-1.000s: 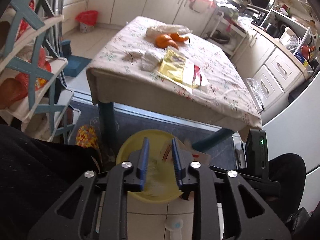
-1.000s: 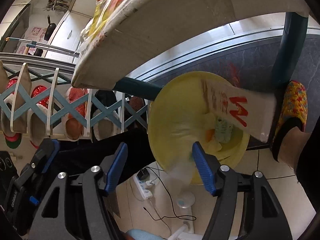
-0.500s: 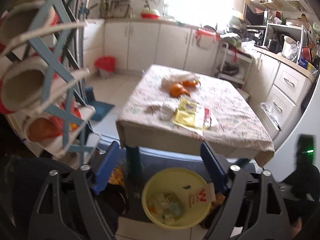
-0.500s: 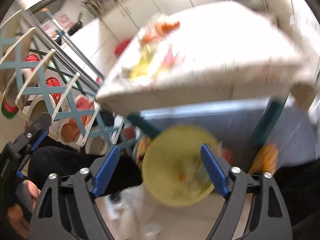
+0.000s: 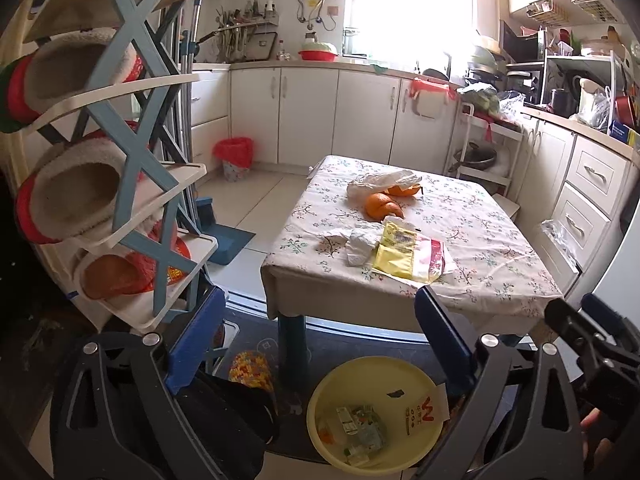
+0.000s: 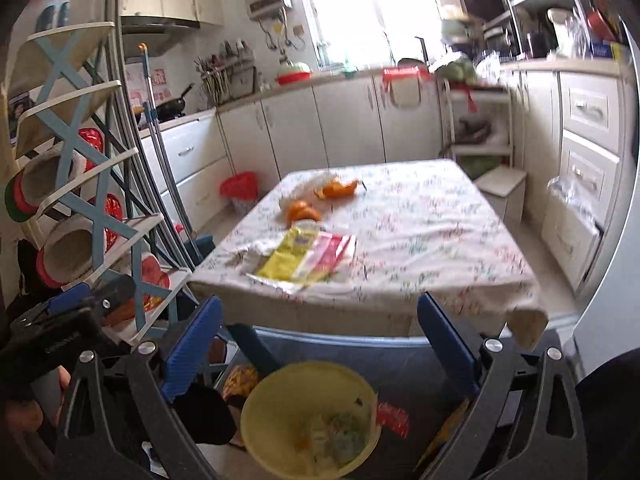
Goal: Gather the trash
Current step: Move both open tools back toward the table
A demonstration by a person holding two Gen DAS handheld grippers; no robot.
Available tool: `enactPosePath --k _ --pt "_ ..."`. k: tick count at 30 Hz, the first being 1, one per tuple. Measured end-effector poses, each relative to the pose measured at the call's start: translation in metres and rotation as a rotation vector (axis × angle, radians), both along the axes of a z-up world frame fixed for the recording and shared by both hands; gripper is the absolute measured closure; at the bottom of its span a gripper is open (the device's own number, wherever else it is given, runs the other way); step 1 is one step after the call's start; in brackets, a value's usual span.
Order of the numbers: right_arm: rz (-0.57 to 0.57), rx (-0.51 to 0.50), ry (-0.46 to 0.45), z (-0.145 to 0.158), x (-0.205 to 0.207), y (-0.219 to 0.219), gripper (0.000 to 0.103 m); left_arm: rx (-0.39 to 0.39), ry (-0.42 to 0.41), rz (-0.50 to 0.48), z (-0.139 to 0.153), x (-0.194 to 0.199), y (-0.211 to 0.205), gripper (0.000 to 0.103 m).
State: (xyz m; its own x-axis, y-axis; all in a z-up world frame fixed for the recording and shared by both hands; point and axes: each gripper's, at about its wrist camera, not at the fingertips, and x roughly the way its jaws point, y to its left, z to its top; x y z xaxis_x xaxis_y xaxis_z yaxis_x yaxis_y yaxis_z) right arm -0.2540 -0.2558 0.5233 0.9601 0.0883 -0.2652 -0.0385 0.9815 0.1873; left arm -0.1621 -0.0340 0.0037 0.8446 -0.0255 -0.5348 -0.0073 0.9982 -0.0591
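Observation:
A yellow basin (image 5: 320, 396) stands on the floor under the table's near edge, holding wrappers and a white carton (image 5: 424, 408) with a red mark. On the flowered tablecloth (image 5: 480, 240) lie a yellow-and-red wrapper (image 5: 404, 256), a crumpled tissue (image 5: 360, 240), orange peels (image 5: 380, 204) and a white plastic bag (image 5: 380, 180). My left gripper (image 5: 320, 340) hangs above the basin, its jaws opening wide with nothing between them. My right gripper (image 6: 320, 340) is also above the basin (image 6: 256, 404), jaws opening and empty, facing the wrapper (image 6: 308, 256) and peels (image 6: 300, 210).
A shoe rack (image 5: 120, 200) with slippers fills the left side. A patterned slipper (image 5: 250, 368) lies beside the blue table leg (image 5: 292, 344). A red-lined bin (image 5: 236, 156) and a blue dustpan (image 5: 228, 240) sit by the cabinets; drawers (image 5: 588, 200) line the right.
Both grippers lifted away from the basin and their jaws spread wide. The right view swung up from under the table to above its top. The dropped trash lies in the basin.

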Motion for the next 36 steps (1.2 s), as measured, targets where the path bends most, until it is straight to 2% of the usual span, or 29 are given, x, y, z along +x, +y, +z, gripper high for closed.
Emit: enactPosePath --k 1,3,7,9,10,11,12,14,15,16,17,18,19,20,21,24,25,26,27,28,29,30,31,32,33,35,36 --pt "0.000 -0.004 -0.003 0.001 0.009 0.011 0.009 0.000 0.000 -0.001 0.000 0.000 0.000 0.011" --pt "-0.002 -0.013 -0.015 0.051 0.020 0.020 0.009 0.002 -0.003 -0.005 0.001 0.000 -0.002 0.011" --pt "-0.008 -0.029 -0.041 0.113 0.032 0.038 0.009 0.004 -0.021 -0.007 0.006 0.000 -0.004 0.010" --pt "-0.008 -0.038 -0.055 0.160 0.039 0.042 0.009 0.003 -0.029 -0.006 0.009 0.000 -0.004 0.009" --pt "-0.008 -0.043 -0.057 0.136 0.054 0.045 0.009 0.001 -0.032 -0.007 0.010 0.000 -0.004 0.009" --pt "-0.006 -0.049 -0.062 0.174 0.050 0.046 0.009 0.000 -0.032 -0.008 0.011 0.001 -0.004 0.009" --pt "-0.005 -0.053 -0.066 0.151 0.067 0.053 0.009 -0.001 -0.030 -0.010 0.011 0.002 -0.005 0.009" --pt "-0.004 -0.063 -0.081 0.166 0.083 0.057 0.009 -0.001 -0.029 -0.014 0.014 0.003 -0.005 0.008" --pt "-0.003 -0.068 -0.088 0.152 0.086 0.056 0.009 -0.001 -0.029 -0.014 0.015 0.004 -0.005 0.008" --pt "-0.002 -0.073 -0.098 0.157 0.092 0.058 0.008 -0.002 -0.029 -0.016 0.017 0.005 -0.005 0.008" --pt "-0.002 -0.076 -0.106 0.142 0.068 0.072 0.008 -0.003 -0.031 -0.016 0.018 0.006 -0.005 0.008" --pt "-0.001 -0.079 -0.114 0.168 0.063 0.073 0.007 -0.001 -0.031 -0.016 0.020 0.007 -0.006 0.008" --pt "0.000 -0.080 -0.119 0.149 0.036 0.039 0.007 0.001 -0.030 -0.015 0.022 0.008 -0.006 0.008" --pt "0.000 -0.081 -0.122 0.182 0.033 0.038 0.007 0.003 -0.030 -0.015 0.023 0.010 -0.006 0.008" --pt "-0.001 -0.081 -0.124 0.170 0.025 0.044 0.007 0.004 -0.029 -0.014 0.024 0.012 -0.006 0.008" --pt "0.000 -0.075 -0.123 0.209 0.036 0.054 0.007 0.010 -0.025 -0.014 0.026 0.018 -0.007 0.008" --pt "0.002 -0.074 -0.125 0.210 0.030 0.059 0.007 0.010 -0.024 -0.014 0.026 0.020 -0.007 0.008" --pt "0.003 -0.074 -0.125 0.178 0.047 0.055 0.007 0.010 -0.023 -0.015 0.027 0.022 -0.007 0.008" --pt "0.004 -0.072 -0.127 0.188 0.058 0.055 0.007 0.010 -0.022 -0.017 0.027 0.025 -0.007 0.008" --pt "0.006 -0.070 -0.128 0.169 0.058 0.043 0.007 0.010 -0.022 -0.018 0.028 0.027 -0.008 0.008" --pt "0.006 -0.070 -0.128 0.176 0.063 0.054 0.007 0.012 -0.023 -0.018 0.028 0.030 -0.008 0.008" --pt "0.007 -0.071 -0.128 0.147 0.038 0.059 0.007 0.013 -0.023 -0.019 0.028 0.033 -0.009 0.008" --pt "0.008 -0.071 -0.128 0.132 0.027 0.056 0.007 0.014 -0.023 -0.019 0.029 0.036 -0.009 0.008" --pt "0.009 -0.068 -0.125 0.106 0.037 0.037 0.007 0.013 -0.023 -0.019 0.029 0.041 -0.009 0.008" --pt "0.011 -0.063 -0.121 0.118 0.062 0.027 0.007 0.011 -0.022 -0.018 0.029 0.044 -0.010 0.008" --pt "0.017 -0.058 -0.111 0.153 0.072 0.025 0.007 0.007 -0.020 -0.018 0.029 0.053 -0.011 0.008" --pt "0.020 -0.057 -0.105 0.151 0.084 0.034 0.007 0.005 -0.019 -0.018 0.030 0.057 -0.012 0.008"
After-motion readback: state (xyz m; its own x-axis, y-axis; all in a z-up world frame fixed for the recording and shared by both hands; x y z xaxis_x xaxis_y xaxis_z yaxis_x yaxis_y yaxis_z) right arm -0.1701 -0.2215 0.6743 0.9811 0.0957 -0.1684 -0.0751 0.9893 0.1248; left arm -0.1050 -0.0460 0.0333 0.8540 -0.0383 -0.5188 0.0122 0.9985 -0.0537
